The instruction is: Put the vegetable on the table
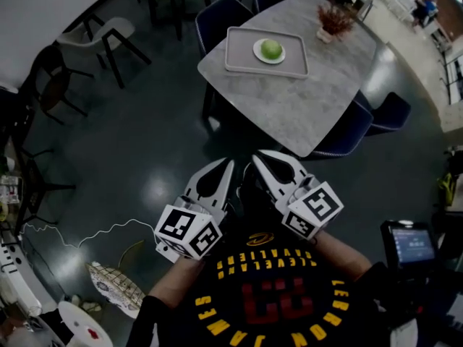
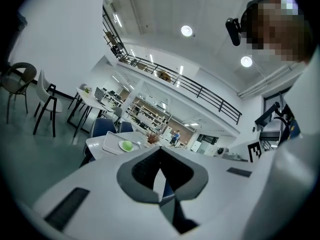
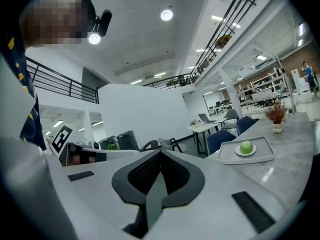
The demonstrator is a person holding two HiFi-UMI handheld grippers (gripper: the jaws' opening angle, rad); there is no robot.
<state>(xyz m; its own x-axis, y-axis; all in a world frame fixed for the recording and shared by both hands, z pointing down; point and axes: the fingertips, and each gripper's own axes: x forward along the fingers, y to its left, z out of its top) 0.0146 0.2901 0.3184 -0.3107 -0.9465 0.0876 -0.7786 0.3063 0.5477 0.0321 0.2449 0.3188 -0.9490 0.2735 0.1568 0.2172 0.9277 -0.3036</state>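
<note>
A round green vegetable [image 1: 271,48] lies on a small white plate [image 1: 257,52], which rests on a grey tray [image 1: 239,58] on the marble table [image 1: 304,114]. The vegetable [image 2: 127,145] shows small and far off in the left gripper view, and the same vegetable [image 3: 245,147] sits at the right in the right gripper view. My left gripper [image 1: 230,166] and right gripper [image 1: 255,159] are held side by side in front of the person's chest, well short of the table. Both are shut with nothing between the jaws.
Dark blue chairs [image 1: 226,11] stand round the table, one [image 1: 347,132] at its near right edge. A small potted plant [image 1: 333,20] sits at the table's far side. More chairs [image 1: 101,38] stand at the left. A white cable [image 1: 101,231] trails over the dark floor.
</note>
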